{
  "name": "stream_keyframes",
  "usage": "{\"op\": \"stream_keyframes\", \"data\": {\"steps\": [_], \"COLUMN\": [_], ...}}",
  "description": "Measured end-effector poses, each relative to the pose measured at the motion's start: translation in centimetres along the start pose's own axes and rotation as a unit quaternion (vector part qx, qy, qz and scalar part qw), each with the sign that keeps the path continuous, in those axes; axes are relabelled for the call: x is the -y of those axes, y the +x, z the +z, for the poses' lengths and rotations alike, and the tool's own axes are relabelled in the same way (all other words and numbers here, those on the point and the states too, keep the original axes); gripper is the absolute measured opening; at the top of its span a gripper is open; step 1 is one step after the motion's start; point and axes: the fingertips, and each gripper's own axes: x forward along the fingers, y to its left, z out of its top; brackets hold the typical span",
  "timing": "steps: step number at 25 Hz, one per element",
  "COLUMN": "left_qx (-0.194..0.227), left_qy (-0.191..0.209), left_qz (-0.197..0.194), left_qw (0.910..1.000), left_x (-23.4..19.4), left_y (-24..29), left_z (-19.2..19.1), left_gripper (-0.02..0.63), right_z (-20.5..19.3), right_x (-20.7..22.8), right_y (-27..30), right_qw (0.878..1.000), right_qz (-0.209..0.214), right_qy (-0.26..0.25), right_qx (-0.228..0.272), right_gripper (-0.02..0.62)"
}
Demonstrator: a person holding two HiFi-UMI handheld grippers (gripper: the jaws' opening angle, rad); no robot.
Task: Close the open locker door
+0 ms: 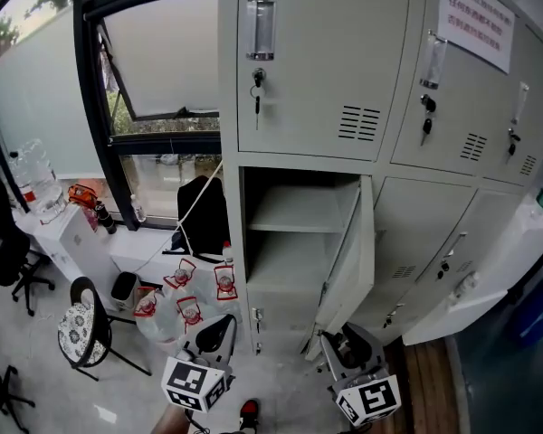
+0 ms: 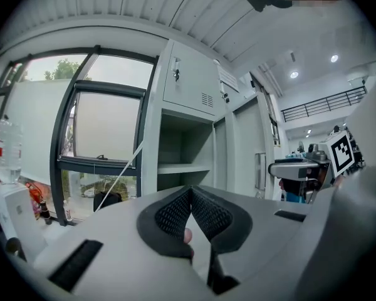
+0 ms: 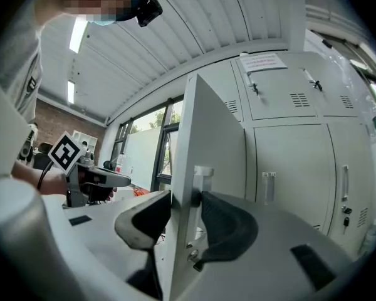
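Observation:
The grey locker bank fills the head view; its lower left compartment (image 1: 290, 211) stands open with one shelf inside. The open door (image 1: 353, 260) swings out to the right. My right gripper (image 1: 346, 344) is low at that door's free edge. In the right gripper view the door (image 3: 213, 143) and its small handle (image 3: 202, 175) stand between the jaws of my right gripper (image 3: 187, 198), the pads close on either side without clamping. My left gripper (image 1: 215, 331) hangs left of the locker, pointed at the open compartment (image 2: 185, 143). The left gripper (image 2: 190, 192) is shut, its pads meeting at the tips with nothing held.
Several large water bottles (image 1: 185, 297) lie on the floor in front of the locker's left side. A black bag (image 1: 204, 211) and a window are behind them. Chairs (image 1: 81, 328) stand at the left. A white table (image 1: 489, 278) juts out at the right. Keys (image 1: 257, 84) hang in the upper door.

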Motion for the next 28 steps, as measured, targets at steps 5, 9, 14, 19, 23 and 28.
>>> {"op": "stream_keyframes", "data": {"steps": [5, 9, 14, 19, 23, 28], "left_qx": [0.0, 0.001, 0.0, 0.001, 0.001, 0.001], "left_qy": [0.001, 0.002, 0.0, -0.001, -0.003, -0.003], "left_qz": [0.023, 0.042, 0.067, 0.086, 0.097, 0.108], "left_qw": [0.9997, 0.9991, 0.9977, 0.9963, 0.9953, 0.9941], "left_x": [-1.2, -2.5, -4.7, -6.6, -8.0, -9.8], "left_y": [-0.6, -1.3, -2.2, -2.5, -2.4, -2.0], "left_z": [0.1, 0.2, 0.1, 0.1, 0.1, -0.1], "left_gripper": [0.021, 0.021, 0.021, 0.021, 0.021, 0.021], "right_z": [0.3, 0.7, 0.9, 1.0, 1.1, 1.1], "right_x": [-1.7, -2.7, -3.9, -4.9, -5.6, -6.1], "right_y": [1.9, 3.7, 6.0, 8.6, 10.6, 13.1], "right_qw": [1.0, 0.999, 0.998, 0.996, 0.996, 0.996], "right_qz": [0.026, 0.046, 0.064, 0.082, 0.088, 0.082], "right_qy": [-0.012, -0.011, 0.003, 0.015, 0.025, 0.025], "right_qx": [0.005, 0.012, 0.017, 0.018, 0.017, 0.013], "right_gripper": [0.15, 0.149, 0.143, 0.129, 0.121, 0.118]}}
